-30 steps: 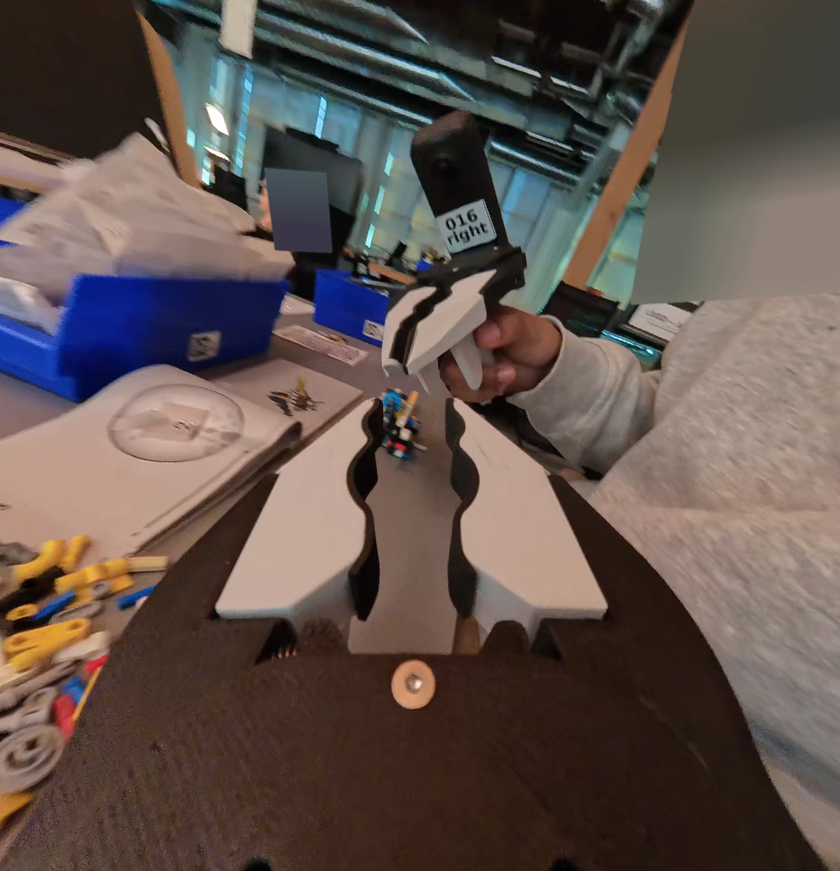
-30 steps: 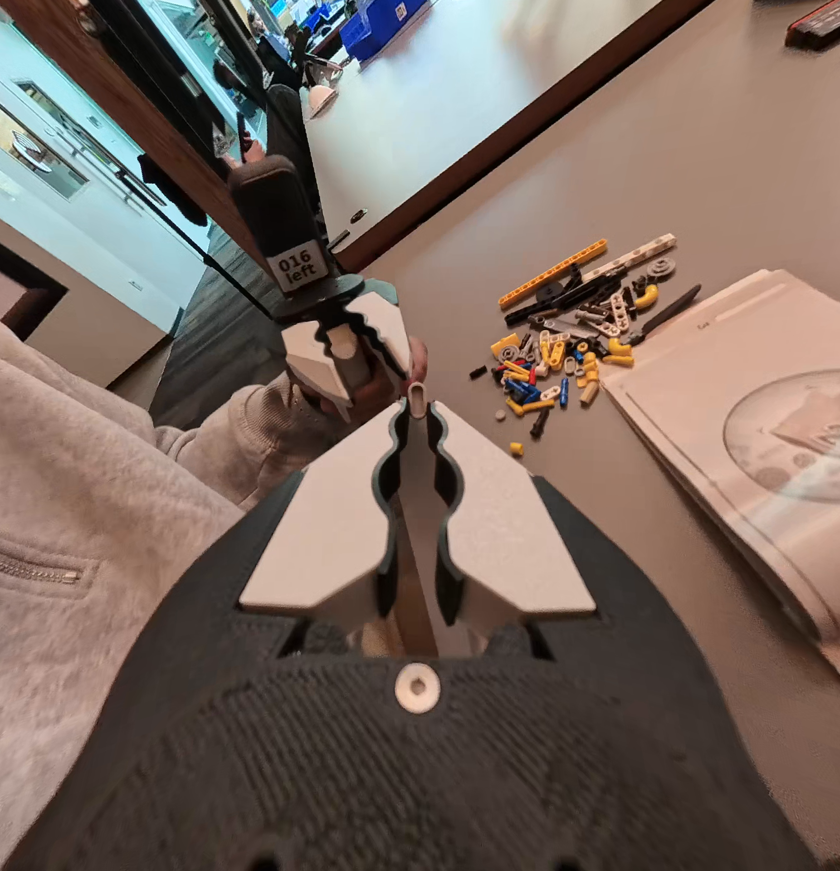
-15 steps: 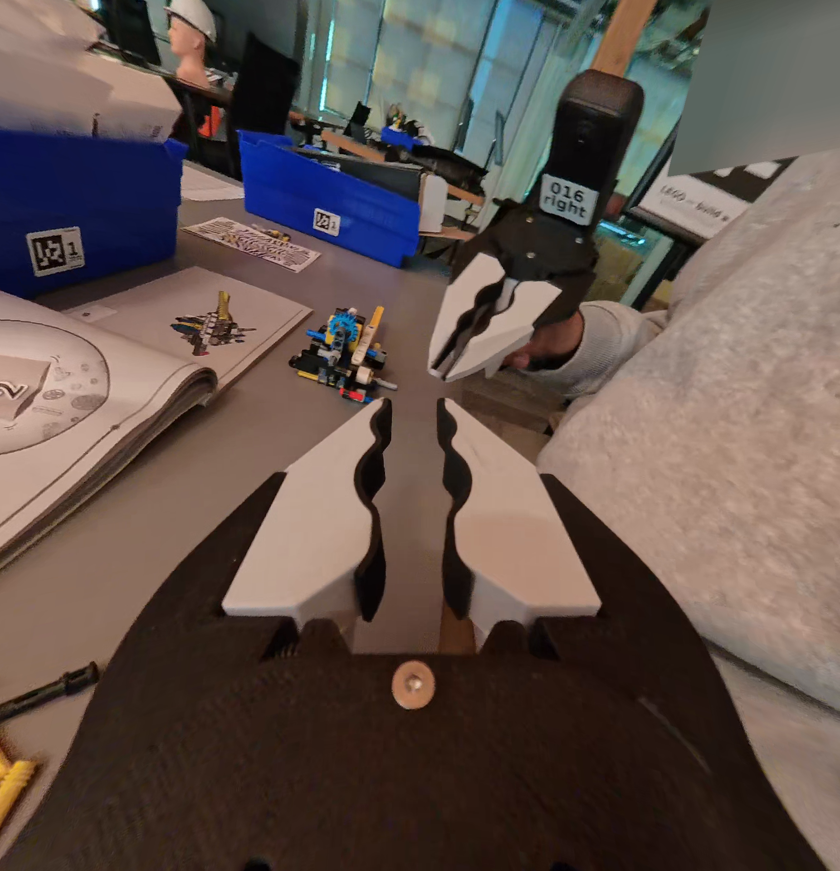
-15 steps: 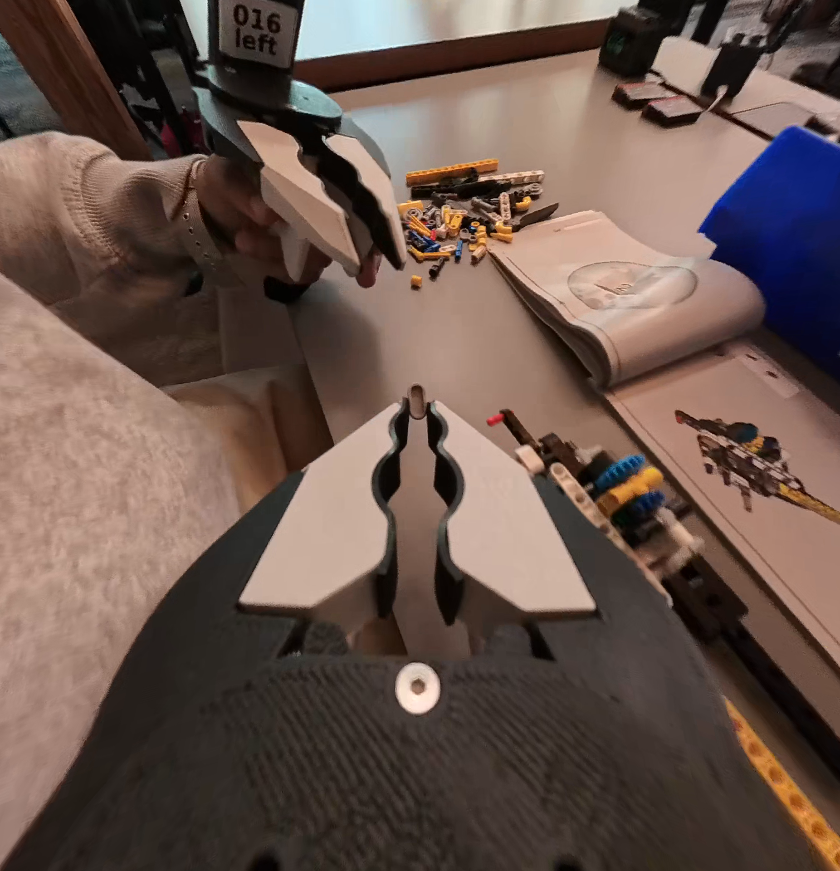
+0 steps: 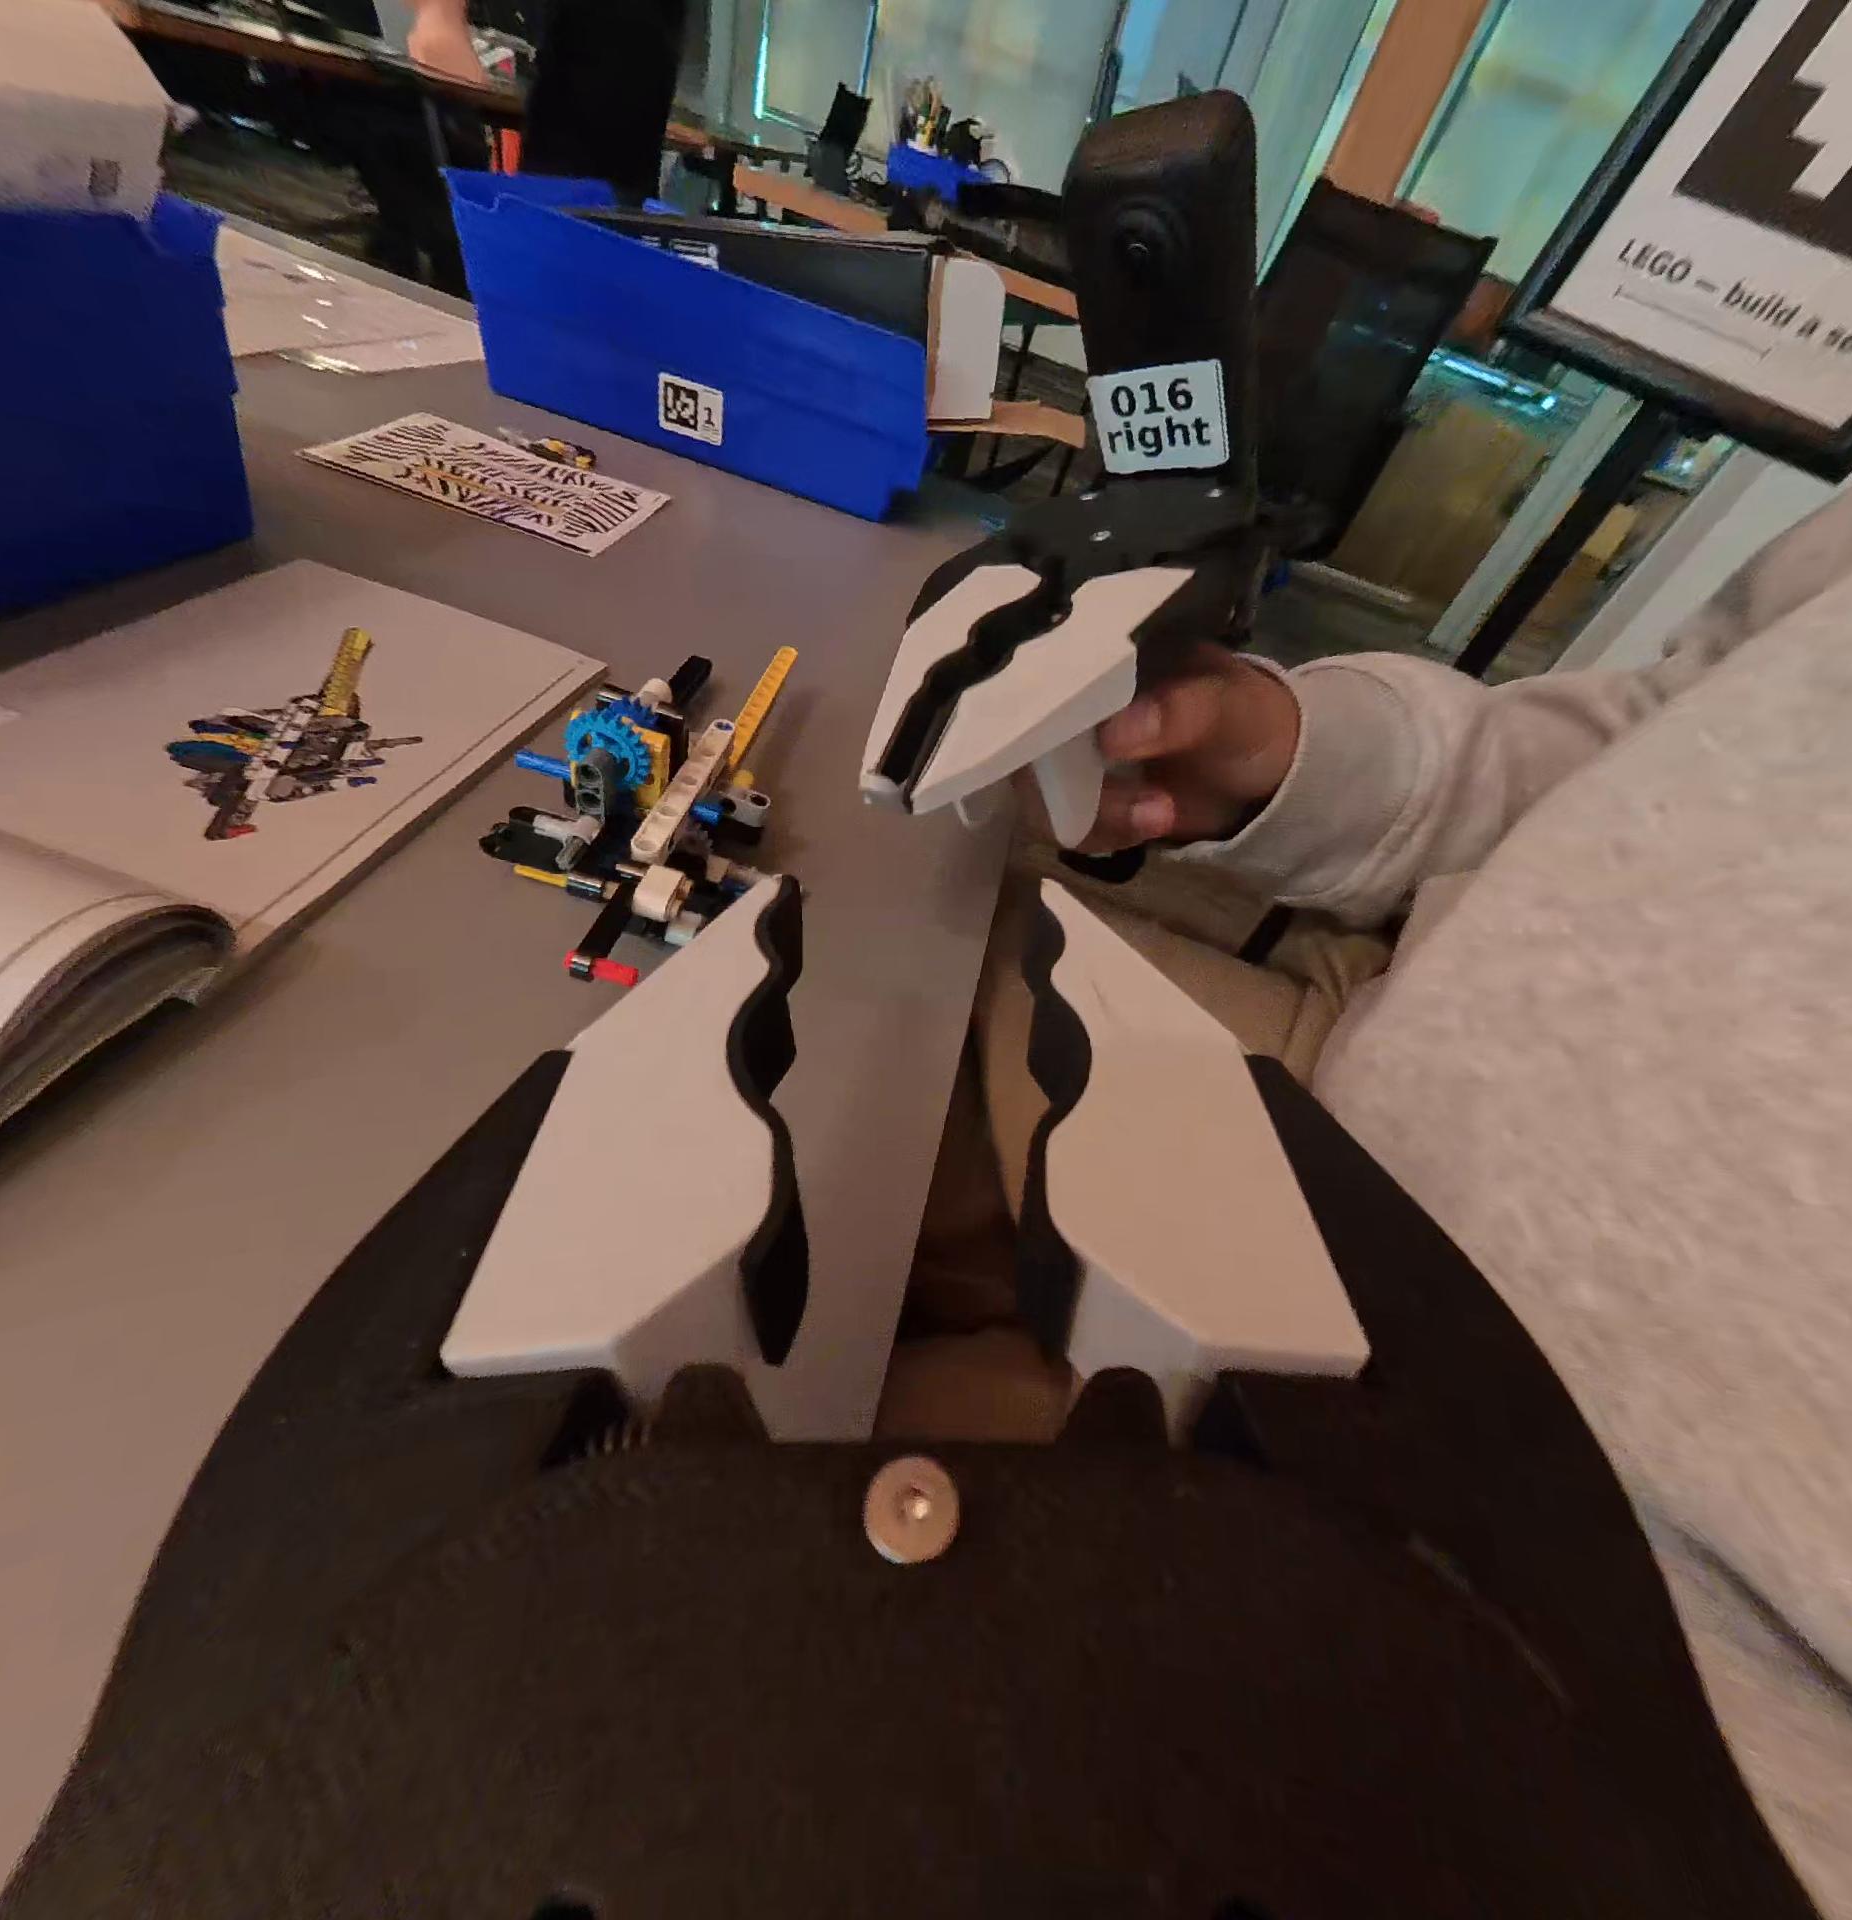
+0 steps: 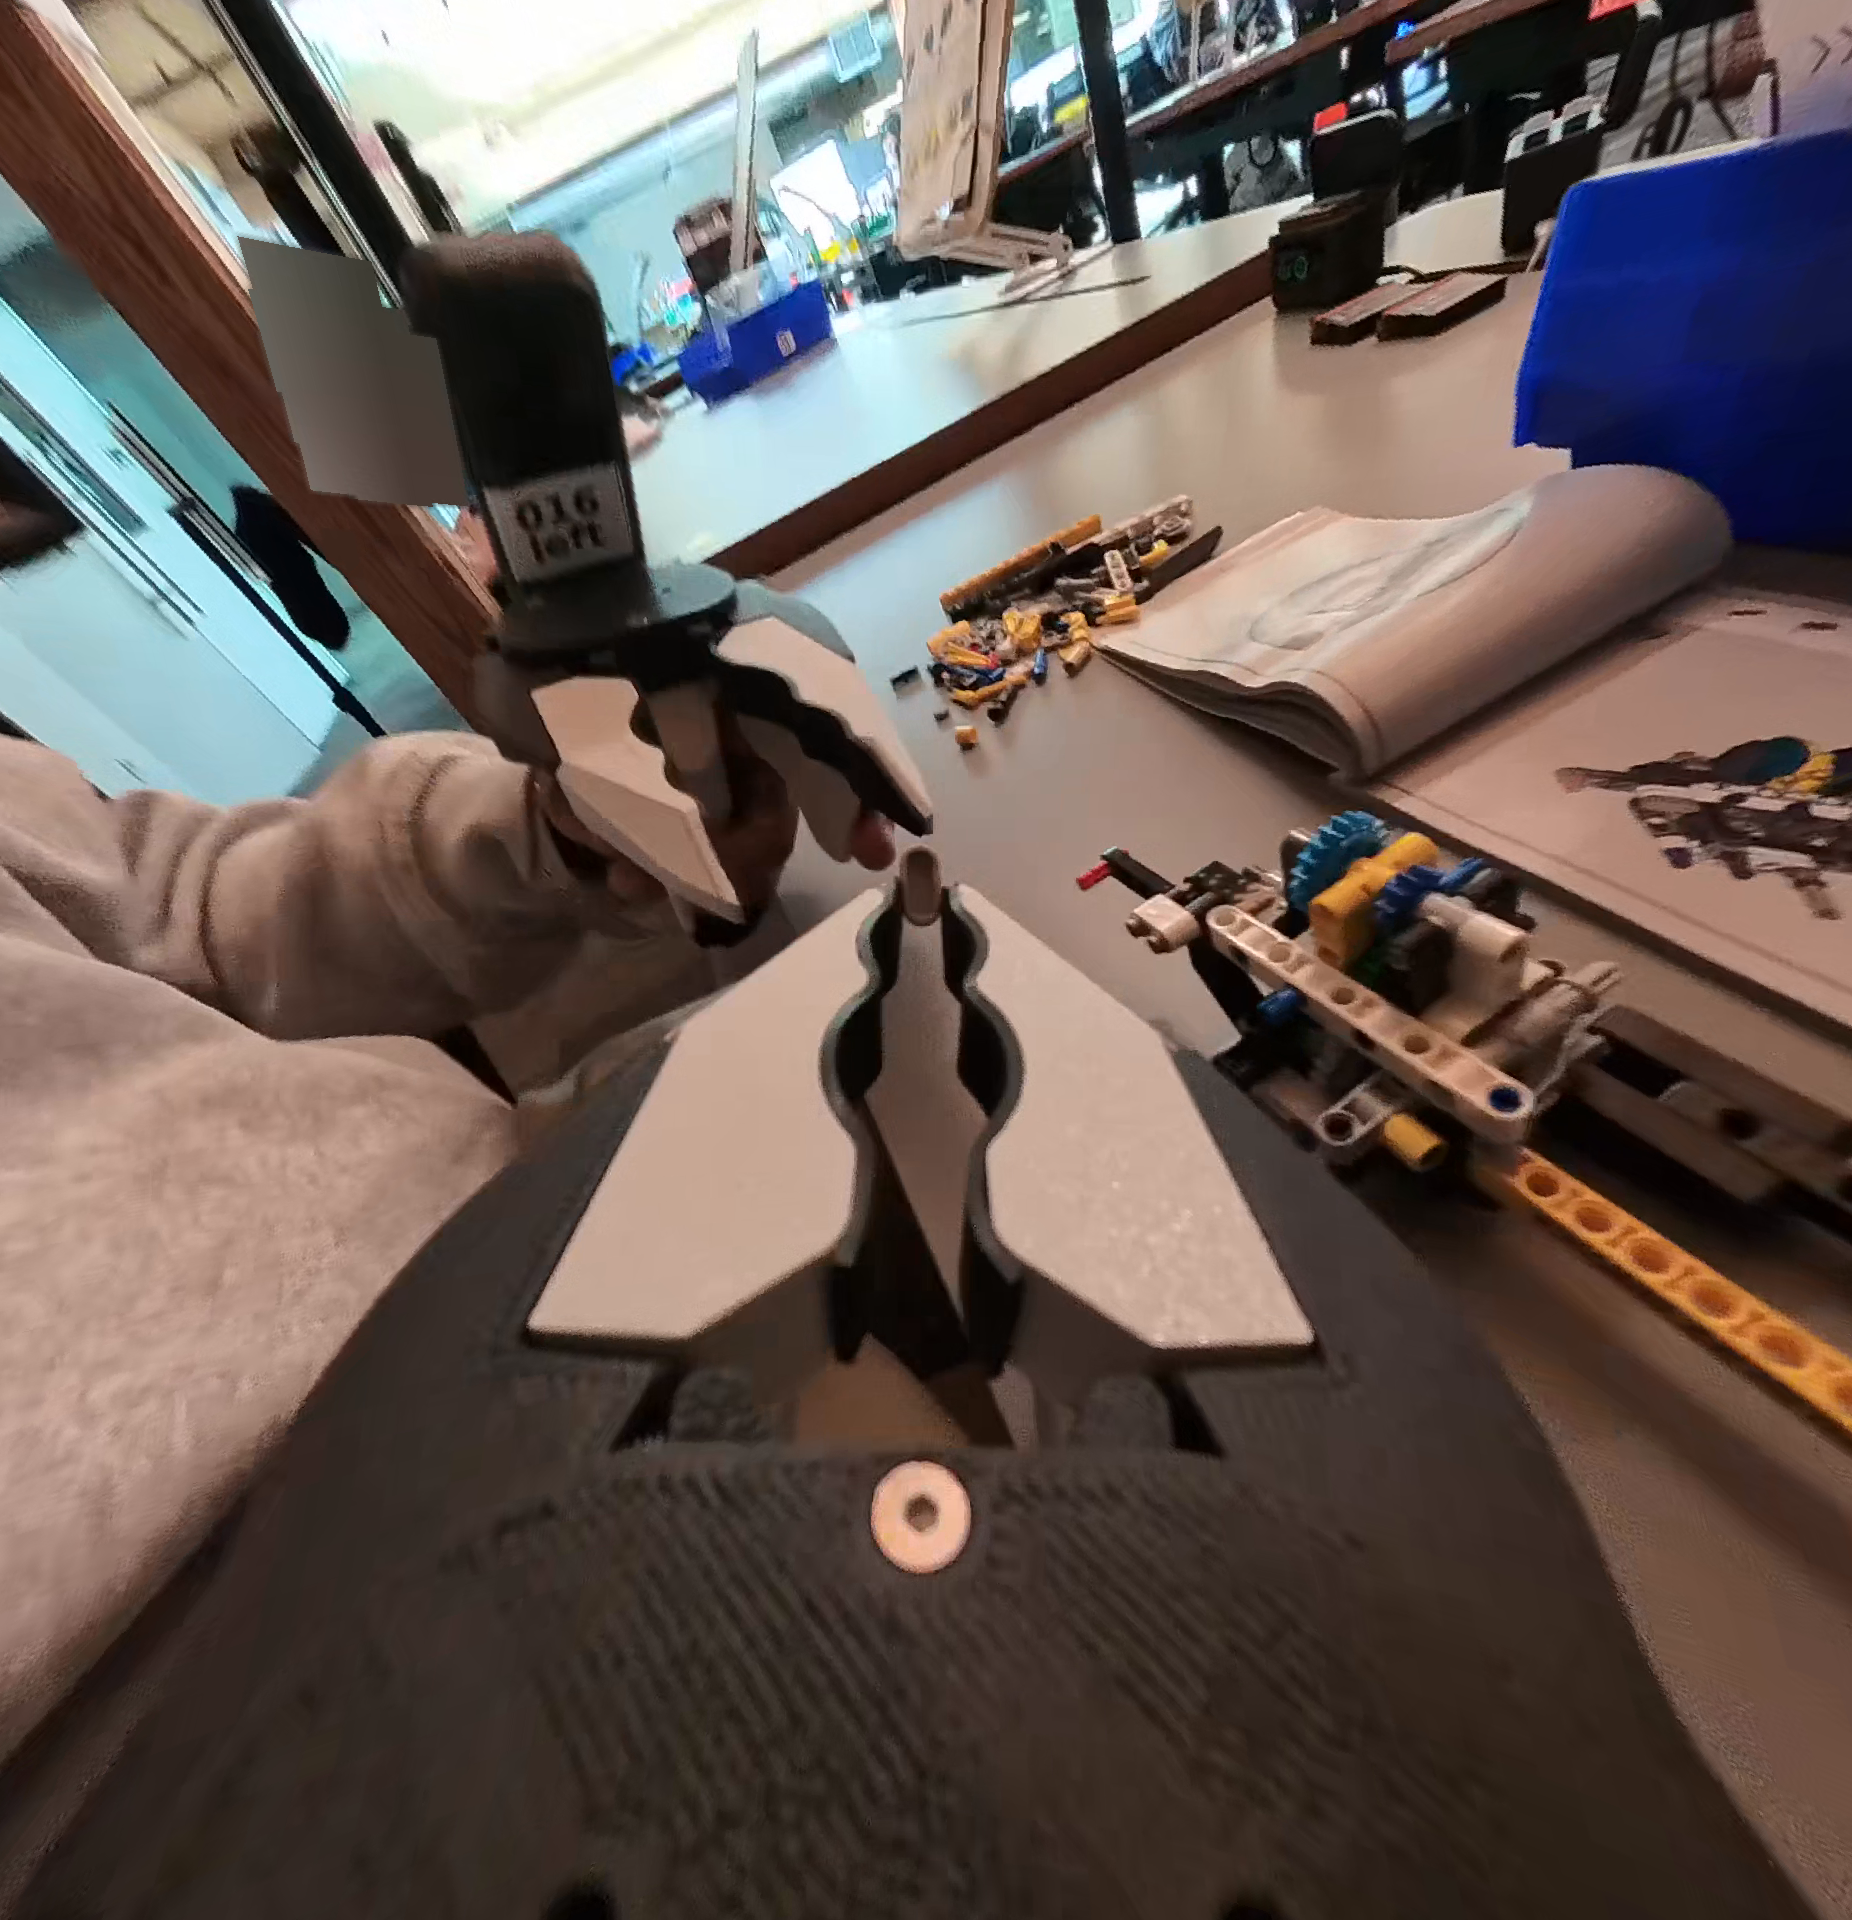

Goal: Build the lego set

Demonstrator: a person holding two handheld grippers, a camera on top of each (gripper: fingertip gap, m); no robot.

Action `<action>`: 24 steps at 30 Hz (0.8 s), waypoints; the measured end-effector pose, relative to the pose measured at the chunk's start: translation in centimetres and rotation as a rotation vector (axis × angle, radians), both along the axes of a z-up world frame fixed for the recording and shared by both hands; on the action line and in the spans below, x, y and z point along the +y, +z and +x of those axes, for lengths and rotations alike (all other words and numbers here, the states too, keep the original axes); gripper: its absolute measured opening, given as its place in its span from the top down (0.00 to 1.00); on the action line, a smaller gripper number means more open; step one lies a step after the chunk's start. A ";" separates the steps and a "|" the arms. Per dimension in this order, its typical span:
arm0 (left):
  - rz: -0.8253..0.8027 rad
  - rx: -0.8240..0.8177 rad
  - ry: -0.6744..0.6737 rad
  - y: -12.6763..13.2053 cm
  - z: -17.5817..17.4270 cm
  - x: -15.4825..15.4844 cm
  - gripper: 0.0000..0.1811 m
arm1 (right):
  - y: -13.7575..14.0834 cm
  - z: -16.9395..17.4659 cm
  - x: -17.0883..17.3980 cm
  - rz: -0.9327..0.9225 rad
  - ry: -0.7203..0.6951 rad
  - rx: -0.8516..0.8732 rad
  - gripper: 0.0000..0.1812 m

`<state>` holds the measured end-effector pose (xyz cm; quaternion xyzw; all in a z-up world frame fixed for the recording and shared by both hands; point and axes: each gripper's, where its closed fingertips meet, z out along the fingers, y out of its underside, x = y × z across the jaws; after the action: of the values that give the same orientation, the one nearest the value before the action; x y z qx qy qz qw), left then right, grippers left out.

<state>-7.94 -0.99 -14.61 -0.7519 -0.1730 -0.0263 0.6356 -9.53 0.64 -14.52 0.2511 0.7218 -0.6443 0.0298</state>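
Note:
The partly built lego model (image 5: 641, 800), with a blue gear, white beams and a long yellow beam, lies on the grey table; it also shows in the right wrist view (image 6: 1400, 997). My left gripper (image 5: 917, 899) is open and empty, just right of the model near the table's edge. My right gripper (image 6: 922, 899) is shut on a small grey peg (image 6: 922, 878) that sticks out past its tips. In the left wrist view the right gripper (image 5: 886, 784) hangs above the table, right of the model. The left gripper (image 6: 828, 868) faces it, close by.
An open instruction booklet (image 5: 278, 727) lies left of the model, also in the right wrist view (image 6: 1369, 623). A pile of loose pieces (image 6: 1047, 613) lies beyond it. Blue bins (image 5: 693, 343) and a sticker sheet (image 5: 486, 483) stand farther back. A grey sleeve (image 5: 1524, 935) fills the right.
Both grippers have swung toward the model, which is now closer in both views. The left jaws have opened wider. The right gripper still holds the grey peg.

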 end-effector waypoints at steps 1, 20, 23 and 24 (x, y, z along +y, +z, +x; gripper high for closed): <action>0.005 0.011 0.007 0.0 0.0 -0.1 0.78 | 0.1 0.1 0.0 -0.017 -0.002 -0.013 0.97; 0.010 0.068 -0.011 0.2 0.5 1.3 0.83 | 1.3 1.8 0.1 -0.398 0.208 -0.480 0.97; 0.009 0.087 -0.007 0.3 0.5 1.6 0.83 | 1.2 1.8 0.1 -0.412 0.223 -0.514 0.97; 0.012 0.094 -0.001 0.3 0.4 1.7 0.84 | 1.2 1.8 0.0 -0.414 0.230 -0.521 0.97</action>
<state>-7.52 0.74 -14.27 -0.7486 -0.1426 0.0079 0.6475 -7.73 0.68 -13.36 0.3130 0.5675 -0.6836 0.3356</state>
